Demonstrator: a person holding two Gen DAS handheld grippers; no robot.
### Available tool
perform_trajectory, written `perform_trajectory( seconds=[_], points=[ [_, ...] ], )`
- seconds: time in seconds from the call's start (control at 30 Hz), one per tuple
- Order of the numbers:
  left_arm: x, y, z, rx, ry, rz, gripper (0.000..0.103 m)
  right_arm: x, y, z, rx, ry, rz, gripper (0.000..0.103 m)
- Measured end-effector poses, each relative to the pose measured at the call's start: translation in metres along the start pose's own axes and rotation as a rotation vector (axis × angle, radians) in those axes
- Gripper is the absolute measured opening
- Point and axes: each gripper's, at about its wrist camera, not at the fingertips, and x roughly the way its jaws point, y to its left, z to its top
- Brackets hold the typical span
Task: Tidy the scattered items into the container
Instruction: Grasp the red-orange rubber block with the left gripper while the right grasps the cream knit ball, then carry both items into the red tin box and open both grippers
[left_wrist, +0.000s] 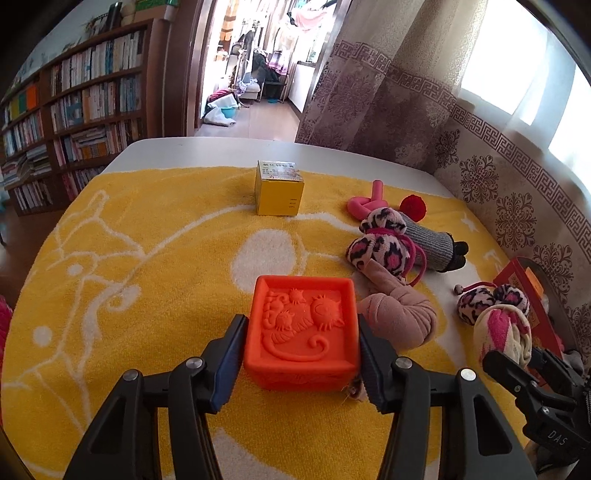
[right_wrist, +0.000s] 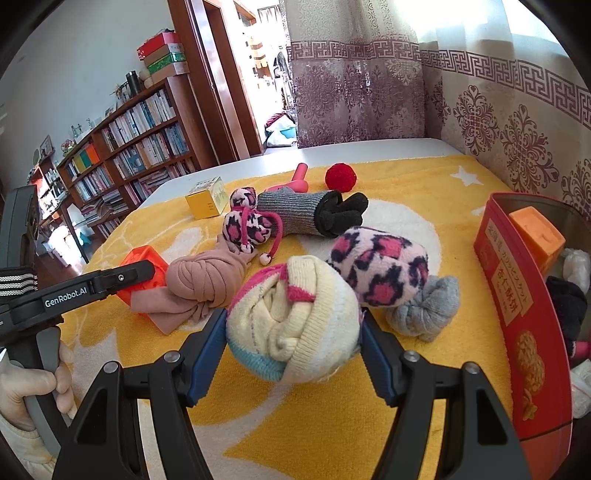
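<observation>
Left hand-held gripper (left_wrist: 301, 354) straddles the orange square rubber block with a raised cat relief (left_wrist: 303, 328); both blue pads sit flush against its left and right sides, so it is pinching the block, which rests on the yellow terry towel (left_wrist: 147, 277) covering the surface. Block is dead centre ahead of the jaws, square, no long axis to fuss over.

Right hand-held gripper (right_wrist: 293, 350) has the cream, pink and pale-blue rolled knit sock bundle (right_wrist: 291, 321) between its jaws; pads touch its sides, looks clamped on it, bundle sitting low over the towel.

Key relation: the red oval biscuit tin (right_wrist: 513, 295) lies to the right of both grippers, at the towel's right edge. The right gripper is just beside it; the left is well apart, with the tan rolled stocking bundle (left_wrist: 399, 317) and the leopard-print fleece bundle (right_wrist: 380, 266) between. Judgement: the right drops first with a short swing right; the left must lift clear over the clutter.
</observation>
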Motion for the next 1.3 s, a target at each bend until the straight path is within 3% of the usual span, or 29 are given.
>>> perform_trajectory(
  seconds=[0.2, 0.63, 0.97, 1.3],
  points=[
    [0.019, -0.003, -0.007, 0.011, 0.030, -0.007, 0.058, -0.001, -0.003, 0.000, 0.007, -0.007, -0.005, 0.072],
    [-0.027, -0.011, 0.001, 0.003, -0.097, -0.022, 0.054, -0.012, -0.007, 0.004, 0.042, -0.066, 0.040, 0.072],
    [-0.049, -0.068, 0.002, 0.095, -0.125, -0.099, 0.054, -0.047, -0.020, 0.004, 0.075, -0.136, 0.024, 0.072],
    [-0.048, -0.143, -0.001, 0.203, -0.111, -0.205, 0.054, -0.104, -0.082, -0.002, 0.184, -0.227, -0.073, 0.072]
  ],
)
